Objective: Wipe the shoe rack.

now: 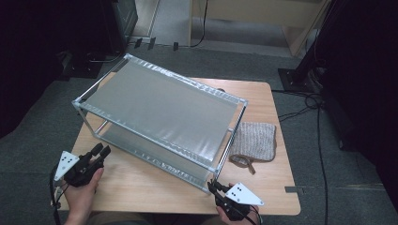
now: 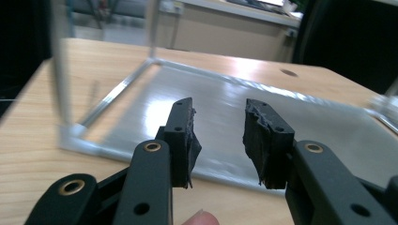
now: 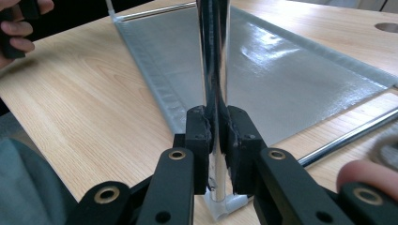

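Two-tier silver metal shelf rack with thin chrome posts and grey sheet shelves, standing on the light wooden table; its long axis runs from the table's far-left corner toward the near-right corner

Right gripper at the rack's near-right corner, close to the table's near edge. In the right gripper view the jaws are clenched on the vertical chrome corner post, low down, just above the white plastic foot resting on the table. Post runs straight up between the jaws; lower shelf sheet spreads away behind it

Left gripper at the near-left corner of the table, held in the person's left hand, jaws released with a clear gap and nothing between them. Rack lies ahead of these jaws, near but apart; in the left gripper view the lower shelf's front rail crosses in front and the rack's left corner post stands off to the left

Judgement: the right gripper already has the rack; the left is the free one, and any lift or slide would want it on the near-left post

Grey-beige knitted cloth with a loop lies on the table just beside the rack's right end, near the right edge

No brand, label or legible writing seen
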A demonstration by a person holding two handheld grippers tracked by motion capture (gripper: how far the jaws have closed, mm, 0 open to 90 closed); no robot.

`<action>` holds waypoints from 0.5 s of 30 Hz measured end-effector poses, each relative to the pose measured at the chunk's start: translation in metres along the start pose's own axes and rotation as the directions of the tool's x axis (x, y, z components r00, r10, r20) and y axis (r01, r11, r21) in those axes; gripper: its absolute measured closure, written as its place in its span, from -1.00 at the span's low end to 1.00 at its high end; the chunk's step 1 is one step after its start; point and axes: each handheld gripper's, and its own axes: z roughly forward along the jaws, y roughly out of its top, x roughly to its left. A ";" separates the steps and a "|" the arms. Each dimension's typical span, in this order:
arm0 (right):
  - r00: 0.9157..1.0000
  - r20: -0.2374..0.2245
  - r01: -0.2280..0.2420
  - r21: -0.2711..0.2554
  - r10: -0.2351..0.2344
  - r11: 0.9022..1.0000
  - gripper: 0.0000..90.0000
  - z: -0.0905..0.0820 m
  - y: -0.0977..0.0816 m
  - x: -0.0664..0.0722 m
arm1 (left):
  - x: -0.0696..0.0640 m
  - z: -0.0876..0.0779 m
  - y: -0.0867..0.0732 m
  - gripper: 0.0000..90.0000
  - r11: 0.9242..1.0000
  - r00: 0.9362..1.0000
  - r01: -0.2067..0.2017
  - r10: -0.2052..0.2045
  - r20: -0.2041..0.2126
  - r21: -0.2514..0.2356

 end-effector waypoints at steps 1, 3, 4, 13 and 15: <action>1.000 0.005 0.001 0.000 -0.001 1.000 0.80 -0.003 -0.001 -0.002 | 0.003 0.001 0.001 0.40 1.000 1.000 0.006 -0.006 -0.013 -0.003; 1.000 0.010 0.000 0.000 0.000 1.000 0.80 -0.005 -0.002 -0.003 | 0.008 0.002 0.003 0.40 1.000 0.999 -0.002 0.002 -0.046 -0.008; 1.000 0.014 -0.006 0.000 0.006 1.000 0.80 -0.006 -0.002 -0.004 | 0.013 0.003 0.004 0.41 1.000 0.997 0.001 -0.002 -0.073 -0.012; 0.999 0.041 -0.025 -0.010 0.025 1.000 0.80 -0.020 -0.009 -0.012 | 0.032 0.011 0.015 0.40 0.999 0.982 -0.021 0.012 -0.191 -0.043; 0.999 0.045 -0.026 -0.015 0.027 1.000 0.80 -0.023 -0.011 -0.014 | 0.034 0.015 0.016 0.40 0.999 0.981 -0.021 0.013 -0.195 -0.044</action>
